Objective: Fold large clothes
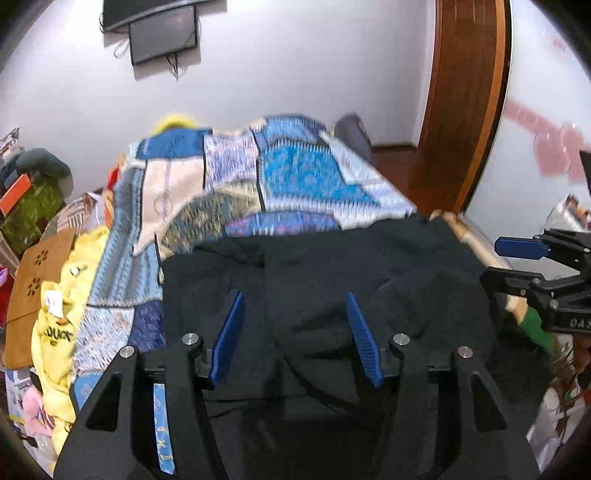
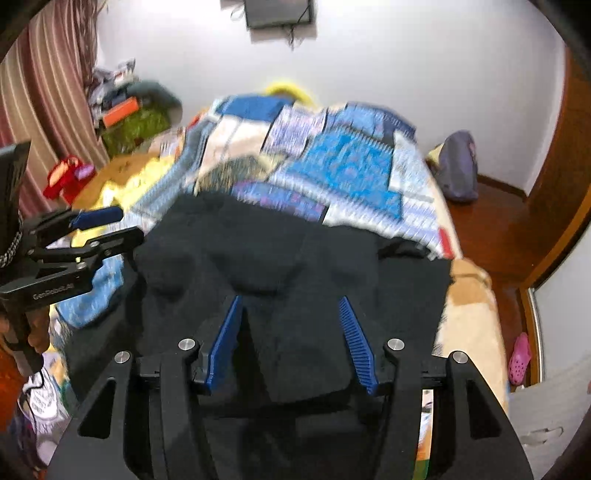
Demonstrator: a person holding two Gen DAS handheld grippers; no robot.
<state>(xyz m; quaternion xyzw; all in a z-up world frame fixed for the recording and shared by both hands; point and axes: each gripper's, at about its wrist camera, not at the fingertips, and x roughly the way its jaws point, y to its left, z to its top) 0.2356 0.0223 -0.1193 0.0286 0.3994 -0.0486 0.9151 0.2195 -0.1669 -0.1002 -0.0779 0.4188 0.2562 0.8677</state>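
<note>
Spreading ribbed blue tongs [image 1: 295, 295] above soft, rumpled black garment [image 1: 332, 266].

Patchwork quilt [image 1: 280, 177] is motion-blurred in both views, the black garment [image 1: 332, 288] hides the bed's near end and runs under the gripper bodies out the bottom edge, its type unreadable, and the wall screen [image 2: 280, 13] is cropped by the top edge.

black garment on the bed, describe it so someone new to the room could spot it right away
Start at the bed with the blue patchwork quilt. The black garment lies spread over its near end, below both open hand-held grippers. It is the only plain dark cloth there, unlike the patterned quilt and the yellow clothes beside it.
</note>
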